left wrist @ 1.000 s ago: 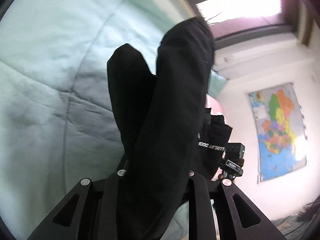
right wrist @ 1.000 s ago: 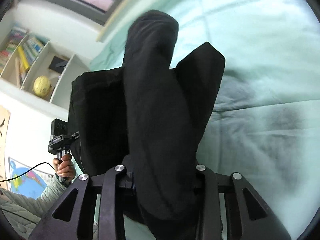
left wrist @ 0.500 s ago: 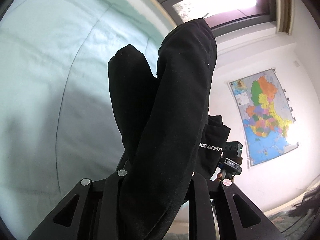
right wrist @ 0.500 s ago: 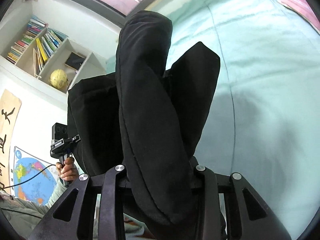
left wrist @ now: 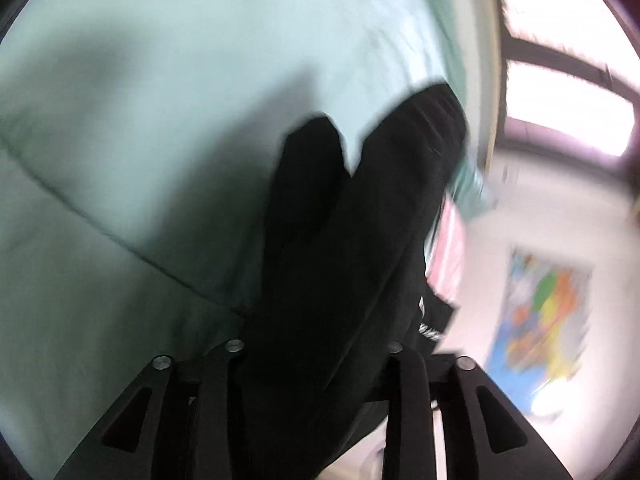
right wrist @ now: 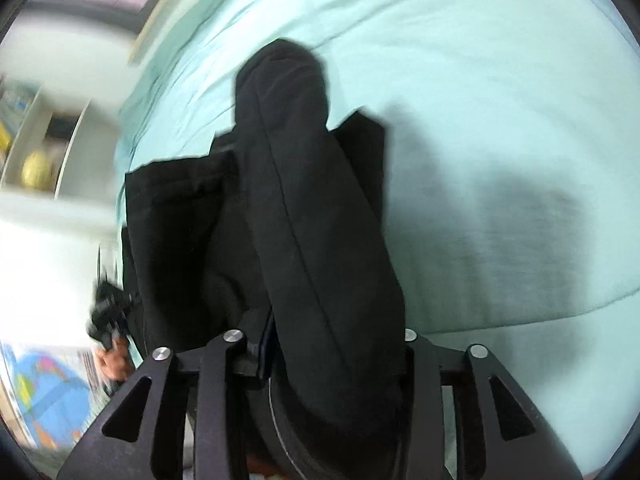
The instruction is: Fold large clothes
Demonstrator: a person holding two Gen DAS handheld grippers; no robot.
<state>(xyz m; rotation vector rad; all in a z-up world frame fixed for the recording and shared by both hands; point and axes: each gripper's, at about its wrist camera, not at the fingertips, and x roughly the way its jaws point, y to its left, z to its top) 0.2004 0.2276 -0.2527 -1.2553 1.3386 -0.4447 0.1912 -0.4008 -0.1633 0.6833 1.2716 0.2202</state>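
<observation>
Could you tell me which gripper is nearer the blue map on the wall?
Left. The left gripper shows beside the blue map; the right gripper is across the black garment. Both have just been opening, garment between jaws.

Black garment (left wrist: 352,264) drapes over the left hand-held gripper (left wrist: 316,364), hiding its fingertips; the same cloth (right wrist: 316,240) hides those of the right hand-held gripper (right wrist: 320,344). Both views are smeared by motion. The wall map (left wrist: 540,316) is blurred colour, the garment's white lettering (left wrist: 428,330) unreadable, and the shelf (right wrist: 44,148) contents indistinct.
</observation>
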